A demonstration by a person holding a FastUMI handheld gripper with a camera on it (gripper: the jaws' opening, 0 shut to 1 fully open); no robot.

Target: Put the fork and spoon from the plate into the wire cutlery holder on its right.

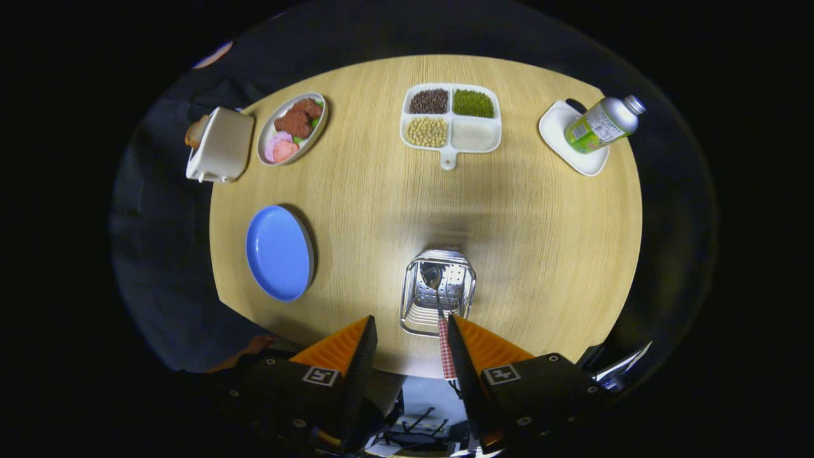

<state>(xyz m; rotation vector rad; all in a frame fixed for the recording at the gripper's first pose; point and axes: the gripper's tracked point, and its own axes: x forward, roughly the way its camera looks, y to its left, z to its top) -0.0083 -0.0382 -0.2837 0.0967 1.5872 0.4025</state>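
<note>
Spoon (443, 318) upright in cutlery holder (437, 291), handle beside parted tongs (407, 334).

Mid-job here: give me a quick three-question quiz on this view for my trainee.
1. True or false: the blue plate has cutlery lying on it.
2. The checked-handled utensil is: A) lying on the plate; B) standing in the wire cutlery holder, its handle beside the right finger; C) clamped between both fingers.
3. Fill in: the fingers of the gripper are ____ (open or shut).
Key: 1 false; 2 B; 3 open.
</note>
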